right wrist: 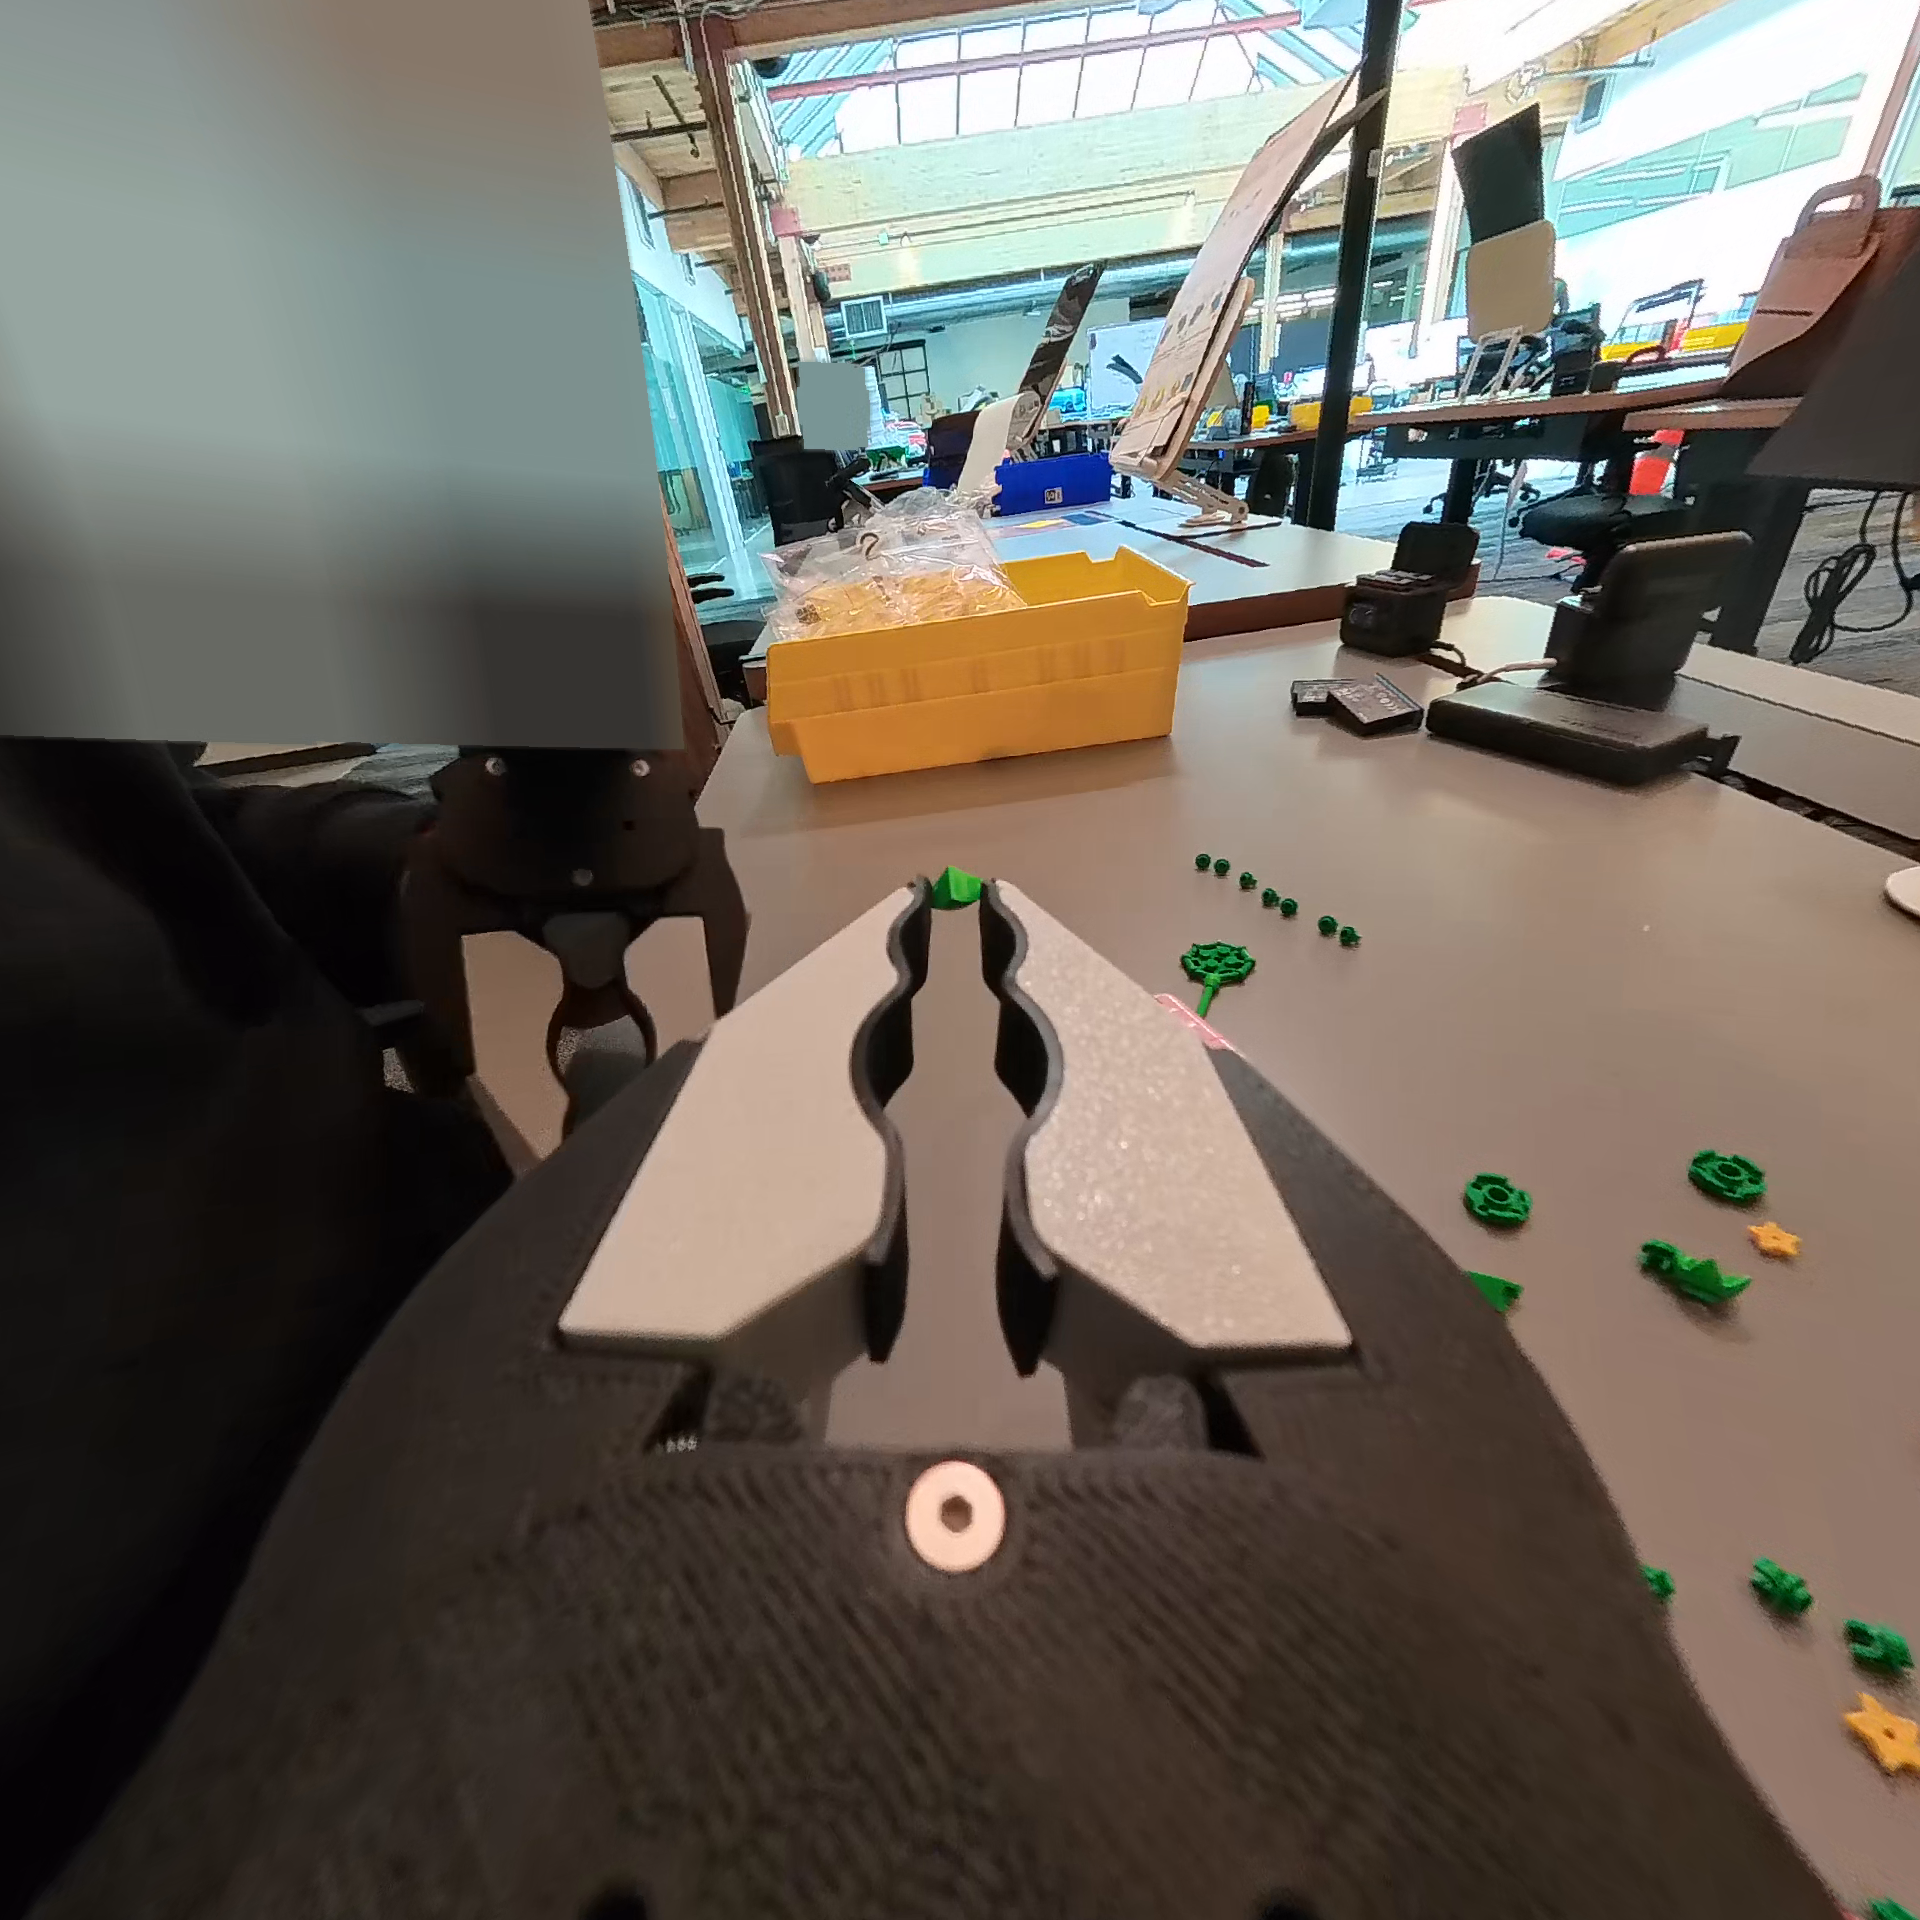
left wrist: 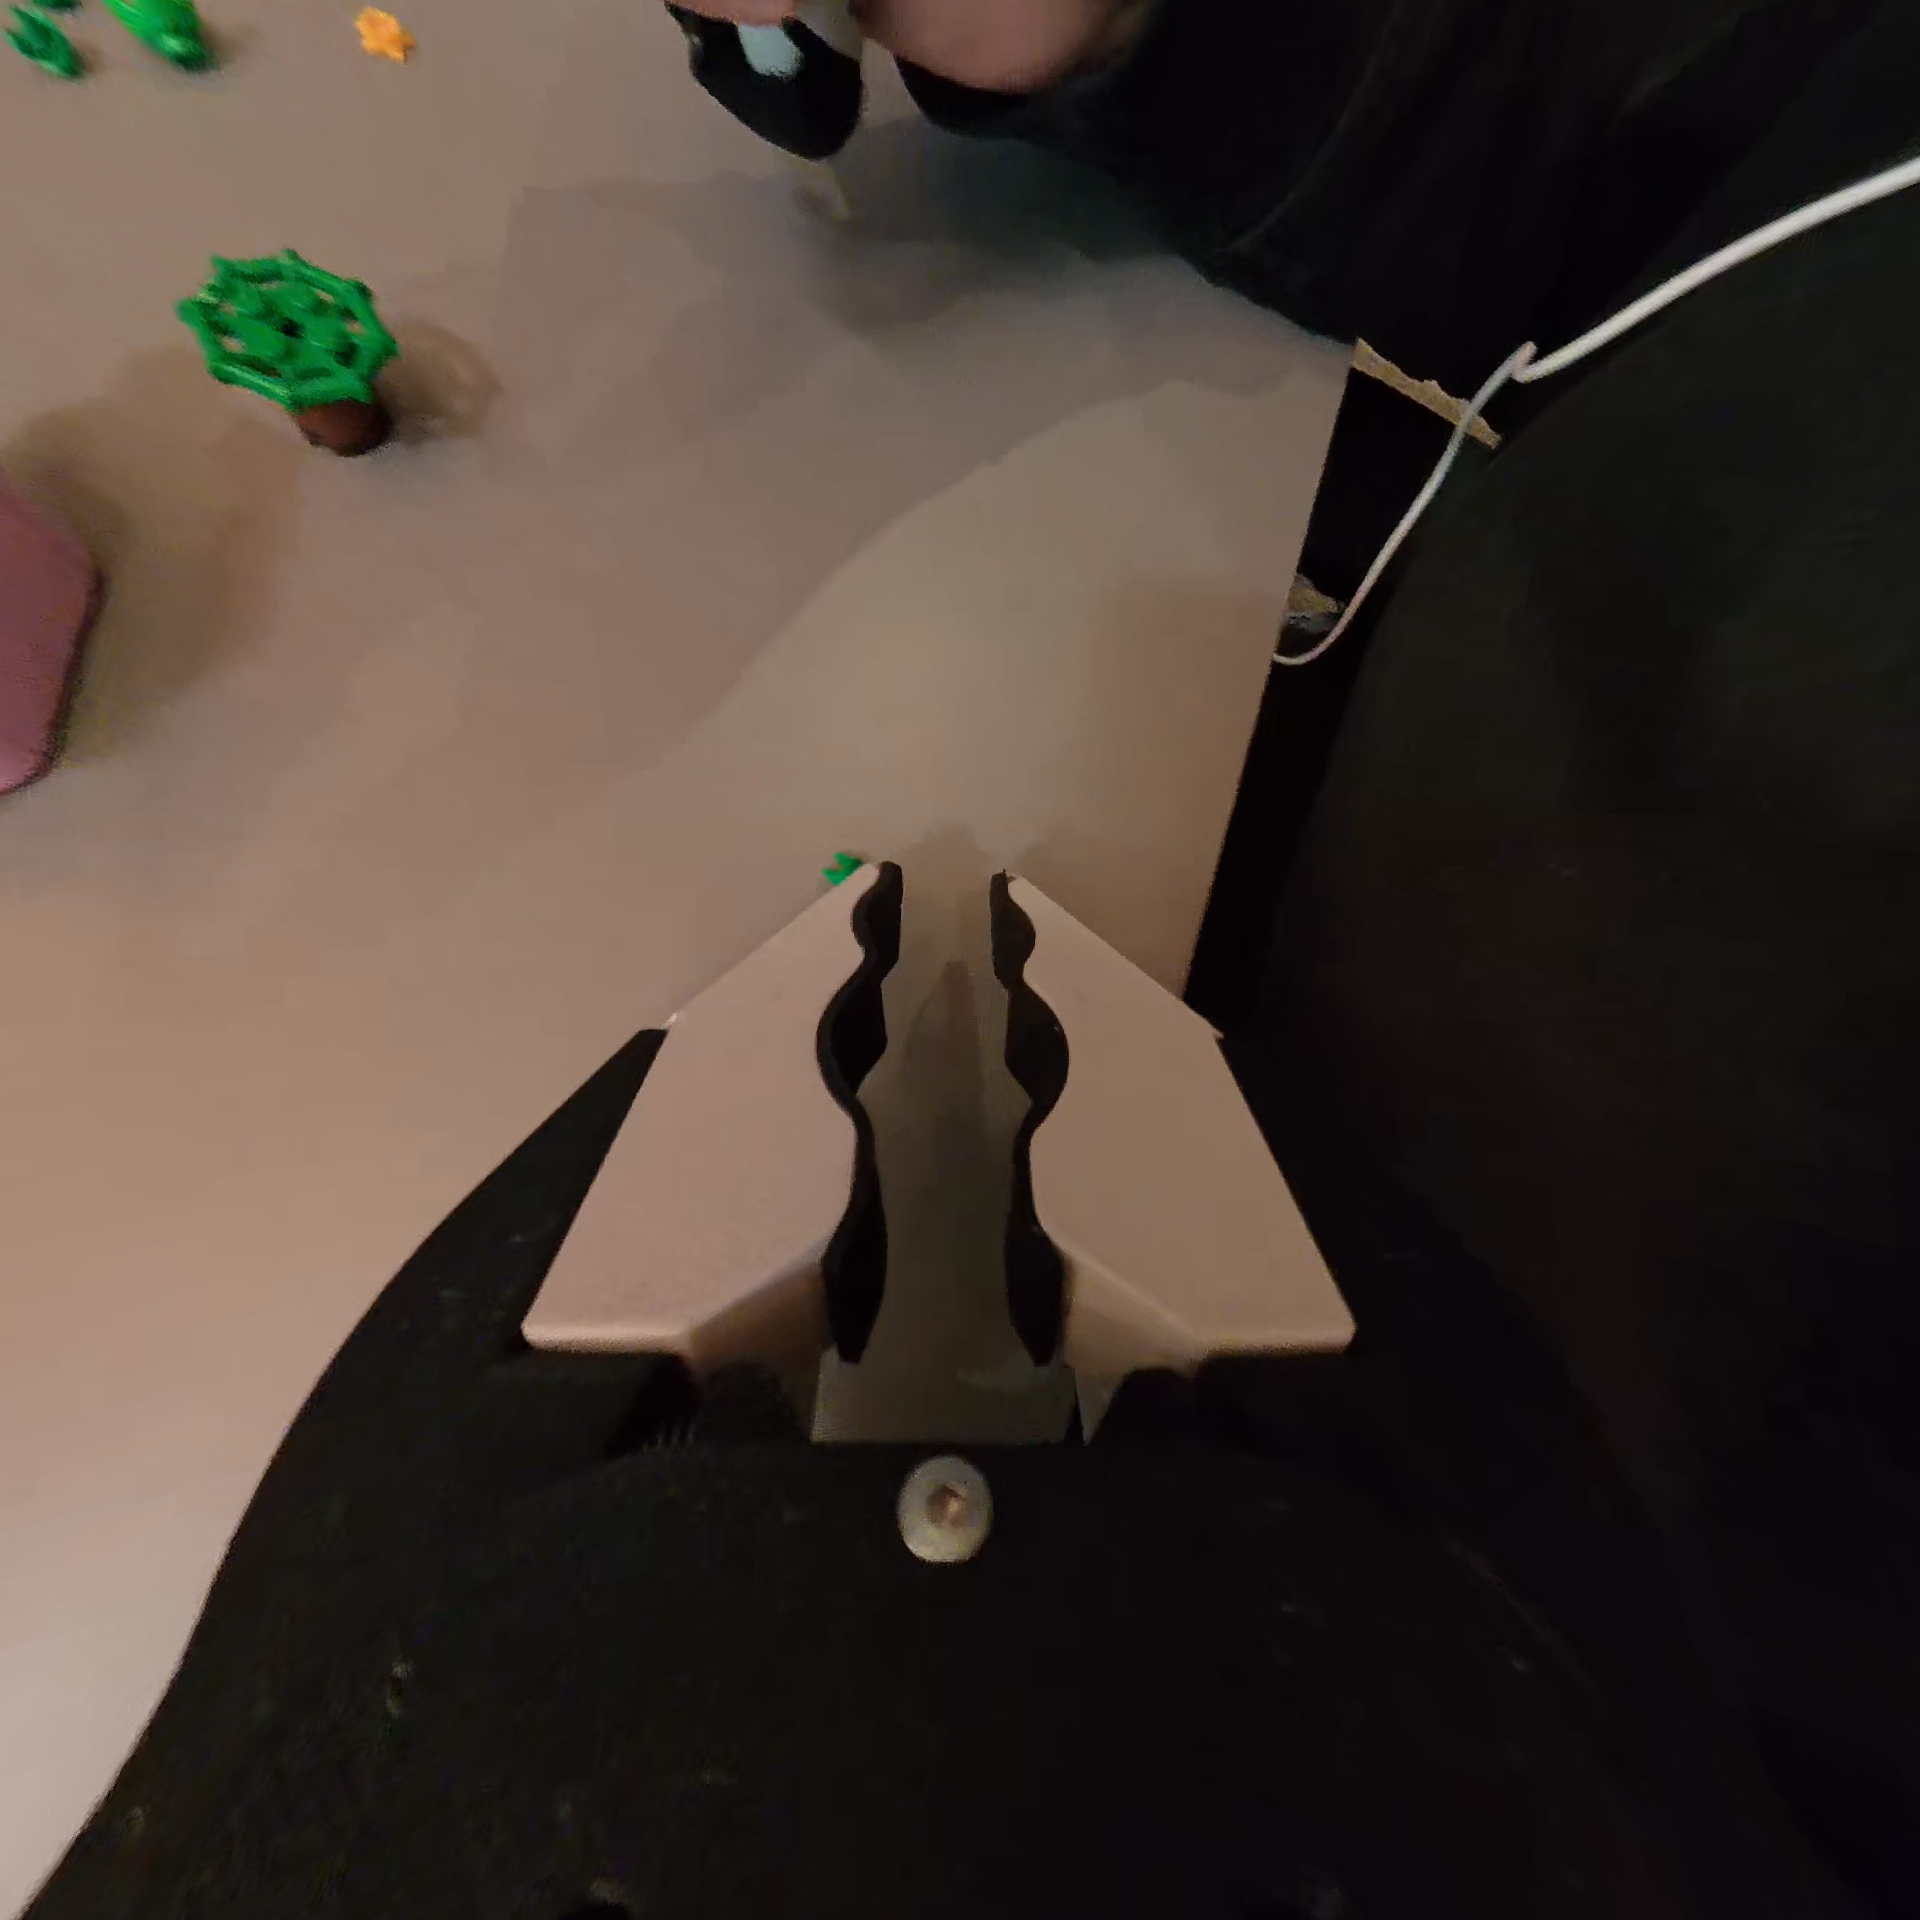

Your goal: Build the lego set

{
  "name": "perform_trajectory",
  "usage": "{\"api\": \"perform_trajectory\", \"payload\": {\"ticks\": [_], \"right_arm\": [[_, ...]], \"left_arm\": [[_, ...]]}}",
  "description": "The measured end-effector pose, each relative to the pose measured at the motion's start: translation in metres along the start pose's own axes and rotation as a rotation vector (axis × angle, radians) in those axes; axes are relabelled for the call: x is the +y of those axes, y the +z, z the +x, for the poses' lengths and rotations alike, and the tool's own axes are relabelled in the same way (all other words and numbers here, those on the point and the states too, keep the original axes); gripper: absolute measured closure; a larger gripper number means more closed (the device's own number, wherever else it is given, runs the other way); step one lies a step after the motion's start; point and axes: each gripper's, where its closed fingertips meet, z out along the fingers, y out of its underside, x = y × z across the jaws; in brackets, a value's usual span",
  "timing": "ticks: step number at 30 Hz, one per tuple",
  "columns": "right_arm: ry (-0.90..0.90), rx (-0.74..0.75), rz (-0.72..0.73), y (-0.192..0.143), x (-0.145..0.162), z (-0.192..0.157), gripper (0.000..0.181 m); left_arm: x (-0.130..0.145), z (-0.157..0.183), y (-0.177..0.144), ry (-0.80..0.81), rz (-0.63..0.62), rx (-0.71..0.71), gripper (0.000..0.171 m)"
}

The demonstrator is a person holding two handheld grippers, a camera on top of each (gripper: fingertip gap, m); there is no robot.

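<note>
In the right wrist view my right gripper [right wrist: 951, 896] is shut on a small green lego piece [right wrist: 956, 888] that pokes out between its tips, held above the grey table [right wrist: 1039, 831]. My left gripper [left wrist: 943, 881] has its jaws a little apart with nothing between them, low over the table near its edge. A tiny green piece [left wrist: 844, 868] shows just beside its left fingertip. A green web-shaped piece [left wrist: 286, 332] on a brown stub [left wrist: 348, 426] stands to the far left. The left gripper also shows in the right wrist view [right wrist: 601, 1029].
A yellow bin [right wrist: 977, 675] with plastic bags [right wrist: 894, 571] stands at the back. Small green balls [right wrist: 1273, 899], a green web piece [right wrist: 1216, 961], green round pieces [right wrist: 1496, 1200], leaves [right wrist: 1694, 1273] and orange stars [right wrist: 1771, 1236] lie to the right. Black devices [right wrist: 1569, 727] sit farther back. A white cable [left wrist: 1455, 457] hangs past the table edge [left wrist: 1278, 623]. Left tips to right tips: about 15 cm.
</note>
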Motion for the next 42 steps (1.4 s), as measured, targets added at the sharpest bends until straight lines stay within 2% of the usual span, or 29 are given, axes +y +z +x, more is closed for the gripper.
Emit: {"api": "perform_trajectory", "payload": {"ticks": [5,16,20,25,30,39,42], "right_arm": [[0.002,0.001,0.0,0.0,0.0,0.0,0.174],[-0.002,-0.007,-0.002,0.001,0.0,-0.002,0.174],[-0.005,-0.005,0.0,0.0,-0.001,-0.002,0.174],[-0.007,-0.006,-0.002,0.001,0.0,-0.003,0.174],[-0.004,-0.006,-0.005,0.001,0.001,-0.002,0.174],[-0.003,-0.012,-0.009,0.002,0.001,-0.003,0.174],[-0.001,-0.014,-0.01,0.002,0.001,-0.004,0.174]], "left_arm": [[0.0,-0.016,0.0,-0.043,0.018,-0.038,0.154],[-0.004,0.014,0.015,-0.045,0.011,0.08,0.155],[-0.009,0.004,0.008,-0.033,0.044,0.025,0.157],[0.002,-0.017,0.005,-0.011,0.016,-0.097,0.159],[0.004,-0.013,0.014,0.016,0.008,-0.078,0.158],[0.001,-0.011,0.019,0.06,0.011,-0.063,0.168],[-0.003,-0.016,0.017,0.091,0.031,-0.102,0.168]]}}
